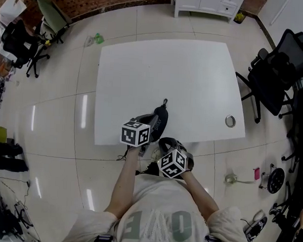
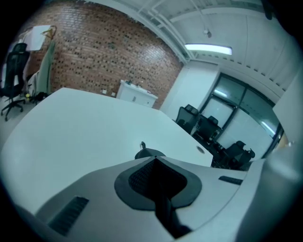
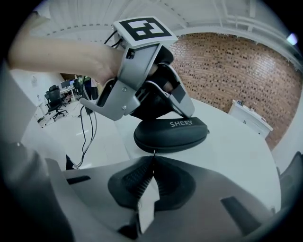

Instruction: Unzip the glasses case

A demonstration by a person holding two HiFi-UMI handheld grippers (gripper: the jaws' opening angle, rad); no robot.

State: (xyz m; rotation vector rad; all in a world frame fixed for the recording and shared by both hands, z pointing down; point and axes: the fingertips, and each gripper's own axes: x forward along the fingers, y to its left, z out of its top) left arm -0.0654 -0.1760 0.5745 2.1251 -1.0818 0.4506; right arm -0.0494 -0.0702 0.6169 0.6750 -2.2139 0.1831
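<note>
Right gripper view: your right gripper (image 3: 154, 159) has its jaws pressed together, pads meeting at the tips. The black glasses case (image 3: 170, 134) lies on the white table (image 3: 236, 142) just beyond those tips, with its near long edge facing them. White lettering "SHERY" shows on its lid. A thin dark sliver stands between the jaw tips and the case edge. Cannot tell whether it is pinched or only in line with them.

Same view: your left gripper (image 3: 183, 111) comes down from the upper left onto the top of the case, fingers close together and tips at the lid by the lettering. Its marker cube (image 3: 142, 28) faces up.

Left gripper view: jaws closed, pads touching at the front. The rounded end of the case pokes out just past the tips, and beyond it a small tab (image 2: 143, 144) sticks up from the case's far end. Nothing bulky sits between the pads.

Head view: the case lies near the table's front edge, long axis running away from you, tab end farthest. The left gripper sits over its near-left part, and the right gripper is lower, at the table edge, pointing at the near end. A round metal grommet (image 1: 230, 121) is set in the table well to the right of the case.
</note>
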